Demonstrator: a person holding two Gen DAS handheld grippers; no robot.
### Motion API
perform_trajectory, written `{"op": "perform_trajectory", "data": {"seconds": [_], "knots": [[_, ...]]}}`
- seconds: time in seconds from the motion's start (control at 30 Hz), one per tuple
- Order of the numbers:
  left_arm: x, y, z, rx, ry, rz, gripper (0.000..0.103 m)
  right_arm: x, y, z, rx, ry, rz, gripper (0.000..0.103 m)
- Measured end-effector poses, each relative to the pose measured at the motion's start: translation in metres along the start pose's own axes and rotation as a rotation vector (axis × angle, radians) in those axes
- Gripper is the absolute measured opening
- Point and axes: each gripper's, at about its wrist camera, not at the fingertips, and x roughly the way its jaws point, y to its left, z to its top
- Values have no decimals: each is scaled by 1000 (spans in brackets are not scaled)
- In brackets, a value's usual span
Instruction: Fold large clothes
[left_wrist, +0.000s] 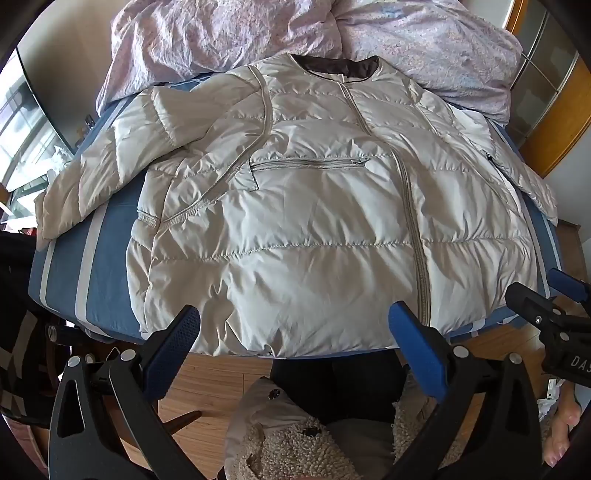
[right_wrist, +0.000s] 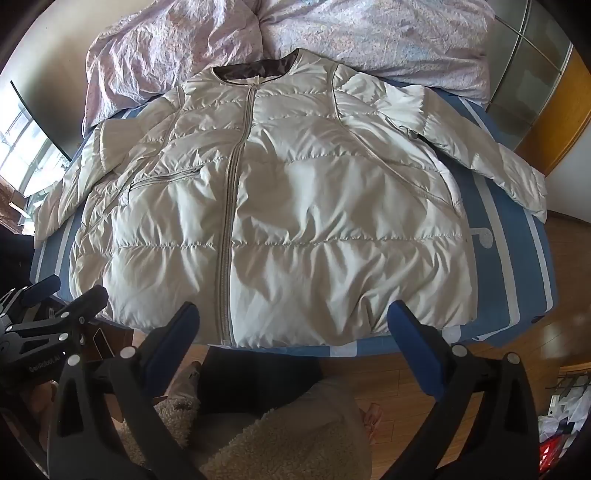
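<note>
A cream quilted jacket (left_wrist: 295, 221) is laid front up on a bed (left_wrist: 62, 273) covered by a blue sheet with pale stripes. Its collar lies toward the far end, where a crumpled pink floral duvet (left_wrist: 229, 33) is bunched, and its hem reaches the near edge of the bed. The front zip is closed. The sleeve on the left of the picture is bent across the sheet, while the other sleeve is stretched out toward the right edge of the bed.

The left claw (left_wrist: 293, 328) is held above the hem with its blue pads spread wide and nothing between them. The right claw (right_wrist: 293, 326) is likewise spread wide over the hem, empty.

No container is seen. The chest pocket on the jacket is zipped shut, so its contents cannot be told. The far cuff of the right sleeve is cut off by the bed's edge. Below the claws, a fleece garment (right_wrist: 280, 443) worn by the person and a wooden floor (right_wrist: 391, 369) are partly hidden.
</note>
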Motion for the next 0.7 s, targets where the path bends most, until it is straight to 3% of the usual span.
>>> {"op": "perform_trajectory", "data": {"seconds": [0.7], "knots": [[0,0,0,2,-3,0,102,3,0,-1,1,4,2,101]]}}
